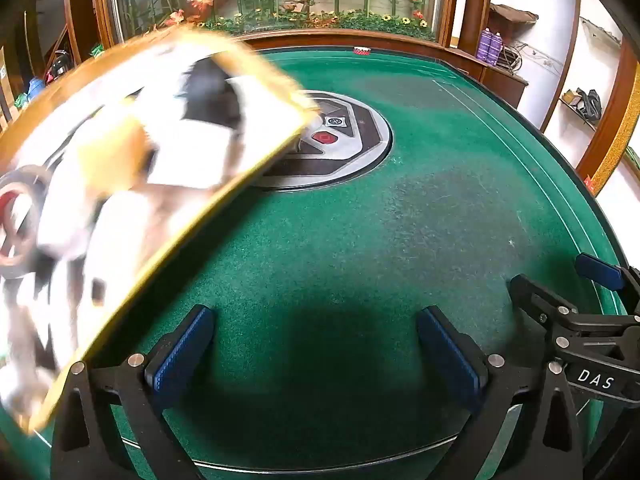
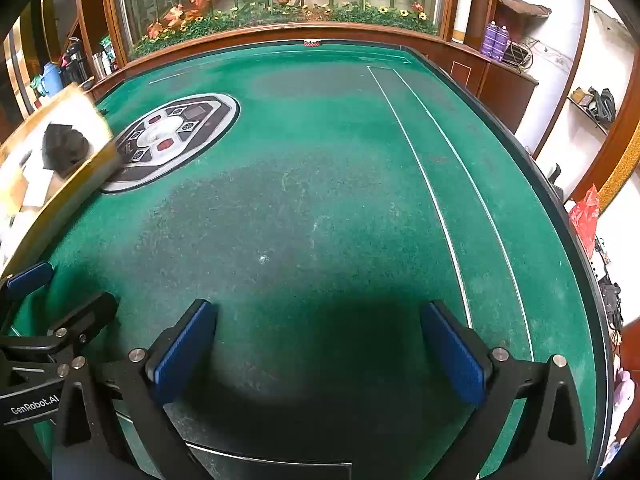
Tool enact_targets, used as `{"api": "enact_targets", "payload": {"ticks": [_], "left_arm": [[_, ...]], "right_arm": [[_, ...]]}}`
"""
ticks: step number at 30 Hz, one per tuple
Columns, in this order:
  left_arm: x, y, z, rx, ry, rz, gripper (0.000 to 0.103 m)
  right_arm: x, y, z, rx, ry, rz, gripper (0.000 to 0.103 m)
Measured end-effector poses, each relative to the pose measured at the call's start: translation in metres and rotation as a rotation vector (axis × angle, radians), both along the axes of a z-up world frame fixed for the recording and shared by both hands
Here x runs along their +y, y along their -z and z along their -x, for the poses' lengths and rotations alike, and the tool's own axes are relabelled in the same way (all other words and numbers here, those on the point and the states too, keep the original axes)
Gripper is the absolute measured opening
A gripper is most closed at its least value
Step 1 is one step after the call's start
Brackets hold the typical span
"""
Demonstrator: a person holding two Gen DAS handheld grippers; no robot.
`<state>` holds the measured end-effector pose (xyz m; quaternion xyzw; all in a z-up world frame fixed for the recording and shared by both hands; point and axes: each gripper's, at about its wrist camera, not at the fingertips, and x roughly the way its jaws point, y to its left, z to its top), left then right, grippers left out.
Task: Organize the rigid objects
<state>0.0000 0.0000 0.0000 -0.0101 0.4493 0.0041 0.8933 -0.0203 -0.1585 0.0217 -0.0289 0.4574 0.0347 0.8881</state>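
A yellow-rimmed box (image 1: 132, 184) full of white and black items and a tape roll (image 1: 18, 220) is blurred and tilted above the green table's left side in the left wrist view. It also shows at the left edge of the right wrist view (image 2: 52, 160). My left gripper (image 1: 316, 352) is open and empty, low over the green felt, right of the box. My right gripper (image 2: 320, 344) is open and empty over bare felt. Each gripper shows in the other's view: the right one (image 1: 576, 312) and the left one (image 2: 48, 320).
The green felt table (image 2: 340, 184) has a round silver and black control panel (image 2: 172, 136) in its middle and a wooden rim. A small red and white object (image 2: 312, 43) sits at the far edge. Shelves and a red bag (image 2: 586, 216) stand to the right.
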Motion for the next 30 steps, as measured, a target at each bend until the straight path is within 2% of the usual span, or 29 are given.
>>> {"api": "enact_targets", "payload": {"ticks": [30], "left_arm": [[-0.0015,0.0076,0.0010,-0.004,0.003,0.003,0.103]], "right_arm": [[-0.0030,-0.0059,-0.0056,0.006,0.000,0.000,0.103]]}}
